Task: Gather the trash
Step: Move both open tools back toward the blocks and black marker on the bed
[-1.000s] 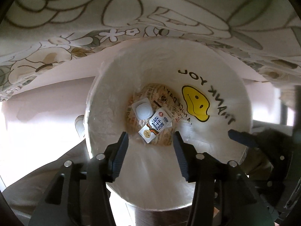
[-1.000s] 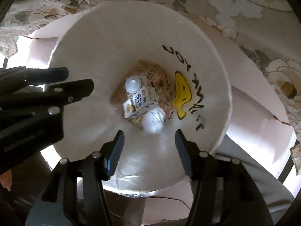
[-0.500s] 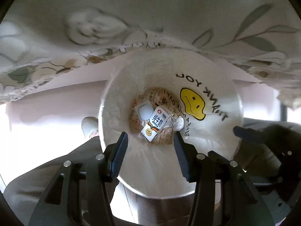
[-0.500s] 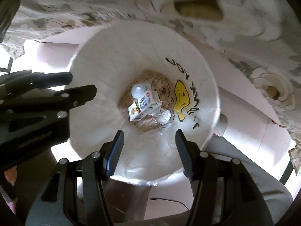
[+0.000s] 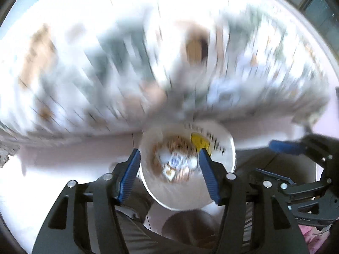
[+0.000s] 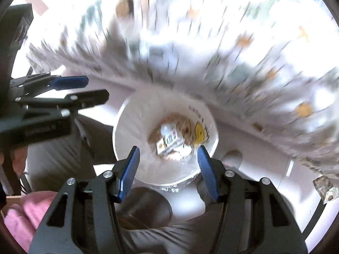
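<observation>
A white bin bag with a yellow smiley lines a round bin (image 5: 222,182), also seen in the right wrist view (image 6: 131,135). Inside lie a small milk carton (image 5: 174,162) (image 6: 169,139), a white cup lid (image 6: 166,129) and crumpled paper (image 5: 192,163). My left gripper (image 5: 169,160) is open and empty, high above the bin. My right gripper (image 6: 167,157) is open and empty, also above the bin. The left gripper shows at the left of the right wrist view (image 6: 70,91); the right gripper shows at the right of the left wrist view (image 5: 296,148).
A floral tablecloth (image 5: 148,63) covers the table beyond the bin, heavily blurred; it also shows in the right wrist view (image 6: 233,53). The person's grey trouser legs (image 6: 63,148) and pink cloth (image 6: 23,211) are below. A pale floor (image 5: 63,158) surrounds the bin.
Both grippers have risen fast away from the bin, which now looks much smaller. The table top has come into view, motion-blurred. Both stay open.
</observation>
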Demonstrator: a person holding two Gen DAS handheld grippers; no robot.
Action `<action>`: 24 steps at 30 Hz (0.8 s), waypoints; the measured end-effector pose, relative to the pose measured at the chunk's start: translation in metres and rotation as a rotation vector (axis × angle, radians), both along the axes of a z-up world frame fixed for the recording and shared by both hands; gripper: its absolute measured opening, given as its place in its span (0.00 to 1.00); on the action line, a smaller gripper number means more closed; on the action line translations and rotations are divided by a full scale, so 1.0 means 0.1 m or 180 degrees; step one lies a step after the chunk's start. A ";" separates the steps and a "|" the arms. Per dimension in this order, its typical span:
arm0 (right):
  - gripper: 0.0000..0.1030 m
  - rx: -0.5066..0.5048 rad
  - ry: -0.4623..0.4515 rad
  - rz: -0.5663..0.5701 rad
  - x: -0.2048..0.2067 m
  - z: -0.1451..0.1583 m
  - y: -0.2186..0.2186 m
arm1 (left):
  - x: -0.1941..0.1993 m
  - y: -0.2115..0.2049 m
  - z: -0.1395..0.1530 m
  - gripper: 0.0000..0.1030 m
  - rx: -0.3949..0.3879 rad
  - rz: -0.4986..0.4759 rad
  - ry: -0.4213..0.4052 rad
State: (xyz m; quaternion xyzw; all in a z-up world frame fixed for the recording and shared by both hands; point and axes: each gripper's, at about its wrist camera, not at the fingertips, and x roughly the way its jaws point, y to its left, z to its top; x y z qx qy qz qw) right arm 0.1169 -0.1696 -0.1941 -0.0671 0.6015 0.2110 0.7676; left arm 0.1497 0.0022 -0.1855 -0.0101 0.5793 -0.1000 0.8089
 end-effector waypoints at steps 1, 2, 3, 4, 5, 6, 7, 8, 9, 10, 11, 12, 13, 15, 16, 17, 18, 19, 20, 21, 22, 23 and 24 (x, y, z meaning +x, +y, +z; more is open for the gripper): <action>0.59 0.0030 -0.0073 -0.0029 0.02 0.14 -0.03 | 0.03 0.03 0.10 0.61 -0.0006 0.0022 -0.0062; 0.60 0.0062 -0.0141 -0.0058 0.05 0.27 -0.07 | 0.07 0.07 0.24 0.62 -0.0016 0.0045 -0.0144; 0.60 0.0097 -0.0200 -0.0078 0.07 0.38 -0.09 | 0.12 0.12 0.39 0.64 -0.0023 0.0071 -0.0226; 0.61 0.0158 -0.0300 -0.0111 0.11 0.56 -0.12 | 0.16 0.15 0.49 0.66 -0.0027 0.0095 -0.0284; 0.62 0.0182 -0.0359 -0.0130 0.13 0.67 -0.13 | 0.23 0.21 0.65 0.69 -0.0030 0.0135 -0.0379; 0.63 0.0208 -0.0461 -0.0156 0.17 0.82 -0.15 | 0.27 0.23 0.75 0.72 -0.0025 0.0157 -0.0437; 0.65 0.0223 -0.0524 -0.0172 0.18 0.91 -0.16 | 0.32 0.27 0.85 0.72 -0.0006 0.0183 -0.0506; 0.68 0.0248 -0.0605 -0.0199 0.22 1.04 -0.17 | 0.38 0.32 0.96 0.74 0.0038 0.0219 -0.0588; 0.68 0.0277 -0.0668 -0.0218 0.25 1.15 -0.19 | 0.46 0.37 1.07 0.75 0.0081 0.0254 -0.0669; 0.70 0.0332 -0.0753 -0.0242 0.31 1.29 -0.20 | 0.51 0.39 1.13 0.79 0.0113 0.0279 -0.0721; 0.71 0.0361 -0.0792 -0.0253 0.36 1.32 -0.19 | 0.59 0.44 1.22 0.82 0.0162 0.0316 -0.0787; 0.71 0.0391 -0.0834 -0.0265 0.41 1.39 -0.18 | 0.66 0.50 1.30 0.83 0.0202 0.0343 -0.0852; 0.71 0.0422 -0.0882 -0.0271 0.48 1.48 -0.17 | 0.72 0.51 1.36 0.83 0.0240 0.0361 -0.0901; 0.71 0.0458 -0.0964 -0.0272 0.59 1.60 -0.12 | 0.92 0.57 1.48 0.84 0.0347 0.0399 -0.0999; 0.71 0.0462 -0.1016 -0.0264 0.65 1.68 -0.08 | 1.02 0.62 1.55 0.84 0.0394 0.0414 -0.1041; 0.71 0.0467 -0.1069 -0.0256 0.72 1.75 -0.03 | 1.11 0.65 1.59 0.84 0.0442 0.0421 -0.1068; 0.71 0.0480 -0.1108 -0.0246 0.79 1.81 0.00 | 1.16 0.67 1.61 0.84 0.0480 0.0425 -0.1089; 0.71 0.0492 -0.1147 -0.0230 0.87 1.88 0.06 | 1.26 0.71 1.65 0.84 0.0528 0.0432 -0.1111; 0.71 0.0503 -0.1188 -0.0219 0.95 1.95 0.12 | 1.31 0.74 1.67 0.84 0.0559 0.0429 -0.1122; 0.71 0.0507 -0.1222 -0.0207 1.01 2.00 0.18 | 1.41 0.77 1.68 0.84 0.0608 0.0422 -0.1131; 0.71 0.0482 -0.1262 -0.0192 1.11 2.04 0.29 | 1.52 0.80 1.68 0.84 0.0669 0.0426 -0.1125; 0.71 0.0472 -0.1276 -0.0181 1.18 2.07 0.34 | 1.61 0.83 1.67 0.84 0.0707 0.0417 -0.1120; 0.71 0.0464 -0.1289 -0.0164 1.28 2.10 0.43 | 1.68 0.85 1.67 0.84 0.0726 0.0403 -0.1119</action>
